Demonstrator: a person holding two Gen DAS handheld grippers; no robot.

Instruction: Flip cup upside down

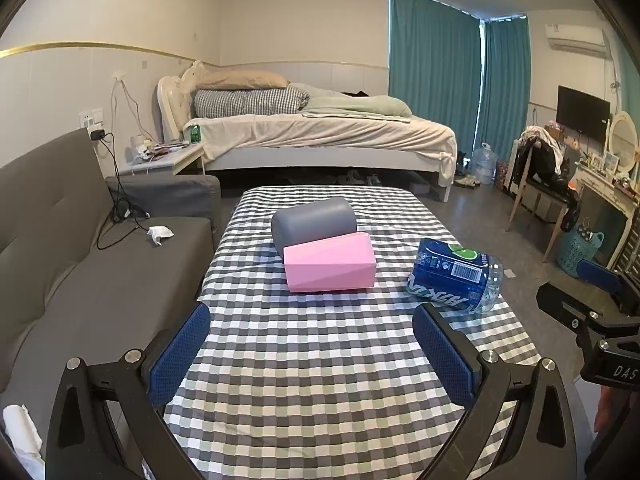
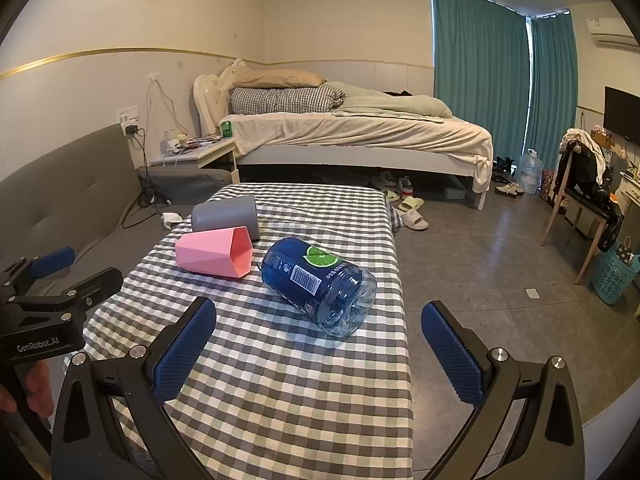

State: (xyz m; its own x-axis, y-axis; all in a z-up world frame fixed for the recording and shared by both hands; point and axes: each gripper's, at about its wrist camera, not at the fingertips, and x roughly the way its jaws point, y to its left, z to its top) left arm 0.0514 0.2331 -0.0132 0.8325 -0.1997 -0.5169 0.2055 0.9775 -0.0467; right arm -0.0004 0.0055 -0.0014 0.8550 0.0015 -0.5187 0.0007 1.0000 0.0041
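A pink faceted cup (image 1: 330,262) (image 2: 216,253) lies on its side on the checkered table (image 1: 320,380) (image 2: 280,392), its mouth facing right. A grey cup (image 1: 314,218) (image 2: 226,213) lies on its side just behind it, touching it. A cut blue bottle cup (image 1: 456,276) (image 2: 320,284) lies on its side to the right. My left gripper (image 1: 312,348) is open and empty, hovering over the table's near part, short of the pink cup. My right gripper (image 2: 320,344) is open and empty, just in front of the blue bottle cup.
A grey sofa (image 1: 80,264) runs along the table's left side. A bed (image 1: 320,132) stands behind the table. To the right is bare floor (image 2: 500,264), with a chair (image 2: 580,200) and a blue basket (image 2: 614,276) farther right. Slippers (image 2: 412,212) lie by the far right corner.
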